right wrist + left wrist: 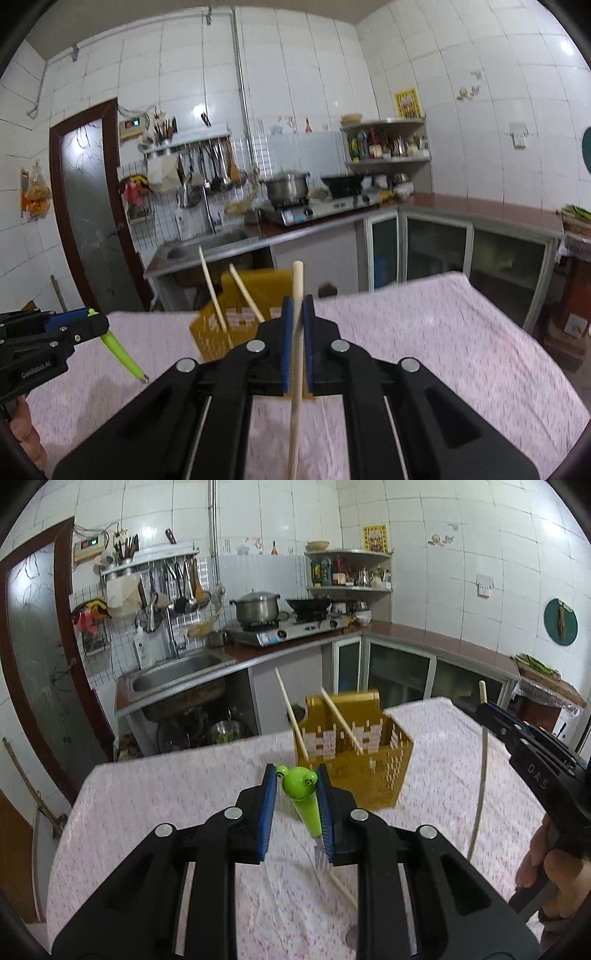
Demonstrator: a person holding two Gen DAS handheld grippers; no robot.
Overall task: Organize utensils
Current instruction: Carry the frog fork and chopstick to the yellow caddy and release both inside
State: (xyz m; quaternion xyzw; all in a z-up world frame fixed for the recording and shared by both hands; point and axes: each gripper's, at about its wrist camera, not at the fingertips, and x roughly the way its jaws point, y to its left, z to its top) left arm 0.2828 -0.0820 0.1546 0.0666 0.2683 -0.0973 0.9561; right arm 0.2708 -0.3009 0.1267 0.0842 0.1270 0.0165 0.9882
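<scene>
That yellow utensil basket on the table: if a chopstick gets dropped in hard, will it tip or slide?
The yellow basket looks like thin perforated plastic, so probably light. It stands tall on a cloth-covered table, and the two chopsticks already in it lean to one side, so a hard knock could tip it. The cloth may limit sliding, though it could bunch.

Background: steel pot (257,607) and black wok (308,604) on a two-burner gas stove (291,629), steel sink (177,672) left of it, ladles and spatulas hanging from a wall rack (173,583) above the sink. Corner shelf (349,570) holds bottles and jars, white wall tiles all round, dark-framed frosted glass door (40,642) at far left. Near counter is covered with a pink-speckled cloth (166,794); a round green board (560,622) hangs on the right wall, glass-front cabinets (399,677) below the back worktop.
</scene>
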